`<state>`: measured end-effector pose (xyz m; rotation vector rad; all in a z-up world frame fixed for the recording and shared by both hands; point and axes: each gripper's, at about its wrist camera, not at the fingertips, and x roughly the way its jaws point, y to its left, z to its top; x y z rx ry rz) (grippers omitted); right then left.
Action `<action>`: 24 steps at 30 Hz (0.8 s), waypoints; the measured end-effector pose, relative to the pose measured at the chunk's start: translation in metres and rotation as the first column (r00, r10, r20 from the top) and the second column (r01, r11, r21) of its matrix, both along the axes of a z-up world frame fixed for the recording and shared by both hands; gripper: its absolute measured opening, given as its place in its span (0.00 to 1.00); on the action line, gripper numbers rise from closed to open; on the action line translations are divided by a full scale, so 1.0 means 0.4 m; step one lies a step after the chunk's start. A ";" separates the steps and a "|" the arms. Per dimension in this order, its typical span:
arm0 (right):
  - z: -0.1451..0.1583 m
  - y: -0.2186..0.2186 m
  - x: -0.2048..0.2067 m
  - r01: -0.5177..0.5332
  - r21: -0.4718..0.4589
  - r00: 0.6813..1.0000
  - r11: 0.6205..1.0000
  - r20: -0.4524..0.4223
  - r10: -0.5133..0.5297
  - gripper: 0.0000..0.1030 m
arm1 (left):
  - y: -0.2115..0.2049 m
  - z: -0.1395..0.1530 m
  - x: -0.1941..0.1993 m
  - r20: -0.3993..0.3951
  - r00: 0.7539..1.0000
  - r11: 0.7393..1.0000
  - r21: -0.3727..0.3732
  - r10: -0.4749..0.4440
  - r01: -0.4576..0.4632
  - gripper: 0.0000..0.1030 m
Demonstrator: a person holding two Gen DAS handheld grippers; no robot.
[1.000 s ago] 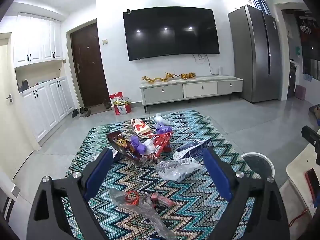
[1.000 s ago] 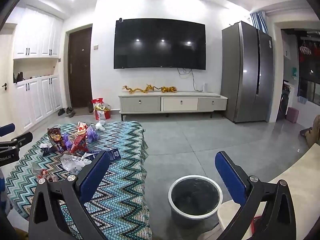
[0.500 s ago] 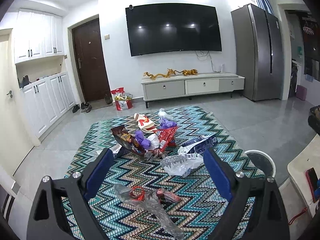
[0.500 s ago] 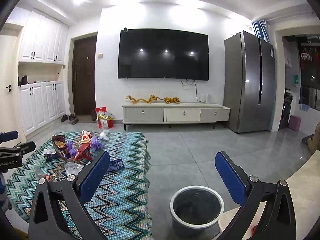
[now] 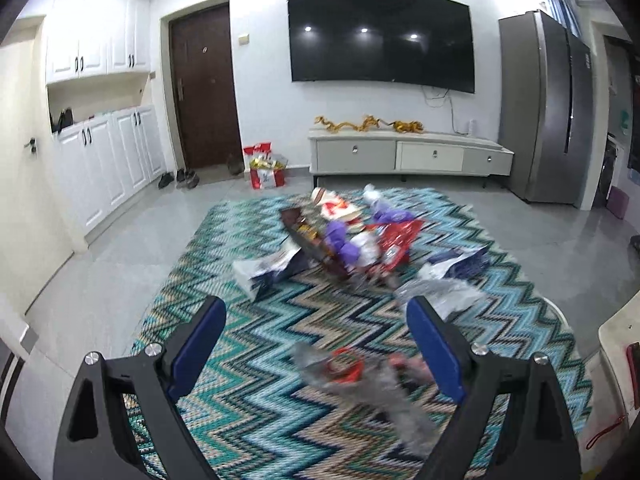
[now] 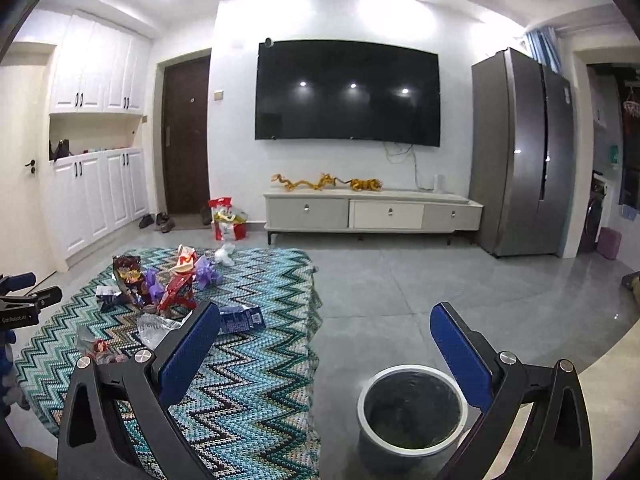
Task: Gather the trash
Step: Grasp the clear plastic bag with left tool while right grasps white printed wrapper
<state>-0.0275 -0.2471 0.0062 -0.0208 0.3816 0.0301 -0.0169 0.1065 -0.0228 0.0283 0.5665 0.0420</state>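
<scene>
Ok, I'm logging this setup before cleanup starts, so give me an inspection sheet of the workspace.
Surface: zigzag rug on grey tile floor.
Job's things: wrapper pile mid-rug; clear plastic wrapper nearest the left gripper; blue packet; bin on the tiles, beside the rug.
Clutter: red bag and shoes near the door.
Grippers: left gripper open, holding nothing; right gripper open, holding nothing.
Cables: wires hang below the TV.
Surroundings: TV console, fridge, white cabinets.
</scene>
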 end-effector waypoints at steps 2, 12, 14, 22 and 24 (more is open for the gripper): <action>-0.009 0.012 0.021 -0.019 0.000 1.000 1.000 -0.017 0.019 1.00 | 0.027 -0.022 -0.003 -0.025 1.000 1.000 -0.022 -0.010 0.009 0.89; -0.060 0.110 0.109 -0.179 -0.011 0.978 0.984 -0.108 0.177 1.00 | 0.013 -0.136 0.024 -0.163 0.984 0.991 -0.119 -0.076 0.057 0.89; -0.073 0.132 0.129 -0.218 -0.009 0.968 0.976 -0.133 0.215 1.00 | 0.009 -0.164 0.038 -0.206 0.974 0.985 -0.162 -0.092 0.059 0.89; -0.141 0.247 0.223 -0.390 0.021 0.889 0.920 -0.250 0.383 0.89 | -0.008 -0.234 0.091 -0.312 0.936 0.964 -0.253 -0.162 0.083 0.86; -0.156 0.268 0.244 -0.417 0.028 0.870 0.908 -0.274 0.409 0.85 | -0.011 -0.241 0.108 -0.326 0.929 0.963 -0.255 -0.173 0.089 0.72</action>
